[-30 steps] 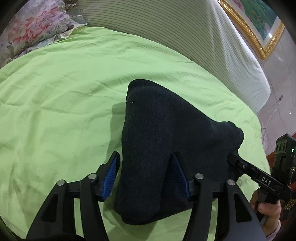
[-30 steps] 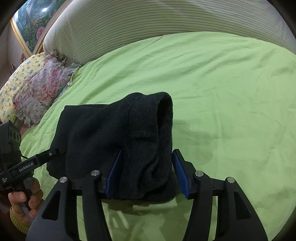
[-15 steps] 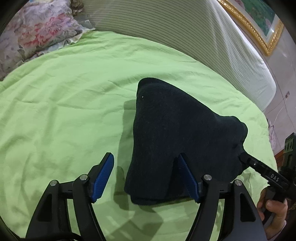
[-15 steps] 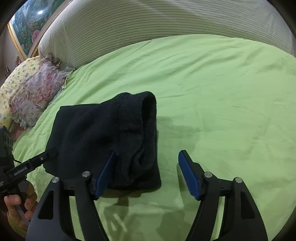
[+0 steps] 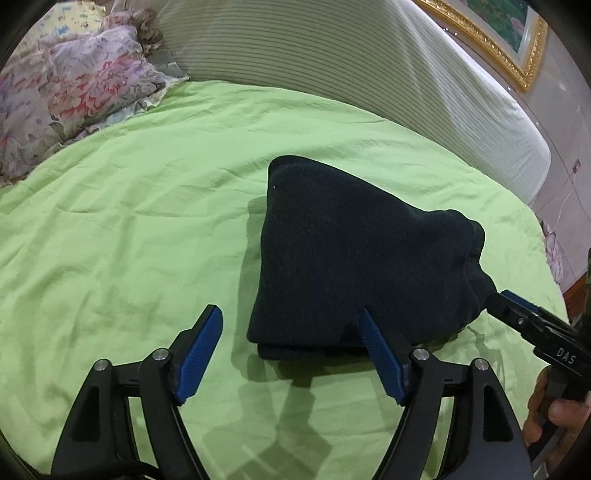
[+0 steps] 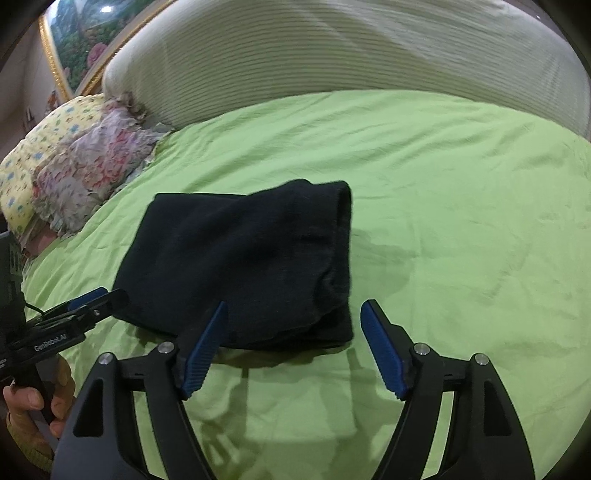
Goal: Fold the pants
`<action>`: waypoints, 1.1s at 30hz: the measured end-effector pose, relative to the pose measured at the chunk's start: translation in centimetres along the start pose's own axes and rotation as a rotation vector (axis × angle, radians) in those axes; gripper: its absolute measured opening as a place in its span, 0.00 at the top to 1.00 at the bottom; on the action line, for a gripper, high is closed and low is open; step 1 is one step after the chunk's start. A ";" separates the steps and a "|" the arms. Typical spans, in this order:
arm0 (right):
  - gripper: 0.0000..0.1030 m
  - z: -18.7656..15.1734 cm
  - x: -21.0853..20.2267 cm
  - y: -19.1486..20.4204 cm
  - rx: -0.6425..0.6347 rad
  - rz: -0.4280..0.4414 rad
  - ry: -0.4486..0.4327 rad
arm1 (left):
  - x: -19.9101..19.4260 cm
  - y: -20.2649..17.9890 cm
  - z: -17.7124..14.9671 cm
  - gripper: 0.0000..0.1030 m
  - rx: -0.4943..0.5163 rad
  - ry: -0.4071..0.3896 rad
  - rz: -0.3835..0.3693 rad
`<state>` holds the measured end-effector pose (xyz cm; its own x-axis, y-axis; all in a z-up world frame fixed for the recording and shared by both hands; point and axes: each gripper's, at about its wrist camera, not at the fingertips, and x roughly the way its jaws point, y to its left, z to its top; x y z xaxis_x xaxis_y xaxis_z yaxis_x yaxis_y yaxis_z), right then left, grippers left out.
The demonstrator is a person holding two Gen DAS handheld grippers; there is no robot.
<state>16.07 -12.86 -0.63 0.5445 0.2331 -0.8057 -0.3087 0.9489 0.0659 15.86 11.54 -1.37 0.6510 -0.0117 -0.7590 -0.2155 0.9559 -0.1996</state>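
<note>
Seen from the left wrist, the folded dark navy knit pants (image 5: 354,266) lie in a compact bundle on the light green bedsheet (image 5: 122,221), in front of a ribbed pale headboard (image 5: 332,62). The left gripper (image 5: 291,354), black with blue ribbed pads, stands with its jaws spread wide; they have just been opening, and nothing is pinched between them. Its right pad overlaps the near edge of the bundle in this view, while the left pad sits over bare sheet. A floral pillow (image 5: 70,85) rests at the upper left, and a gold-framed picture (image 5: 495,33) hangs at the upper right. The right gripper (image 5: 517,314) reaches in from the right edge, its tip just beside the bundle.

From the right wrist, the same pants (image 6: 240,266) lie left of centre on the sheet (image 6: 443,221). The right gripper (image 6: 295,347) also stands wide apart, its jaws having just been opening, with only the bundle's near right corner ahead of the gap and no pad pressing cloth. The left gripper (image 6: 96,301) enters at lower left, held by a hand (image 6: 33,406).
</note>
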 end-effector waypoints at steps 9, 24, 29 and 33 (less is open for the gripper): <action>0.21 -1.6 -1.1 2.4 -0.105 0.000 -0.031 | -1.7 -0.5 -1.5 0.20 0.043 -0.017 0.077; 0.12 -4.5 -3.4 4.6 -0.196 0.013 -0.121 | -4.2 -1.0 -4.4 0.19 0.107 -0.078 0.164; 0.12 -5.5 -3.4 4.4 -0.194 -0.009 -0.158 | -4.8 -1.4 -5.0 0.19 0.109 -0.122 0.171; 0.12 -5.6 -3.1 4.2 -0.187 -0.005 -0.151 | -4.6 -2.0 -5.3 0.19 0.144 -0.128 0.189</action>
<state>8.73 -10.79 -1.17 0.6522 0.2714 -0.7078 -0.4372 0.8975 -0.0587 9.48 8.09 -0.73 0.6974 0.1994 -0.6884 -0.2423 0.9696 0.0353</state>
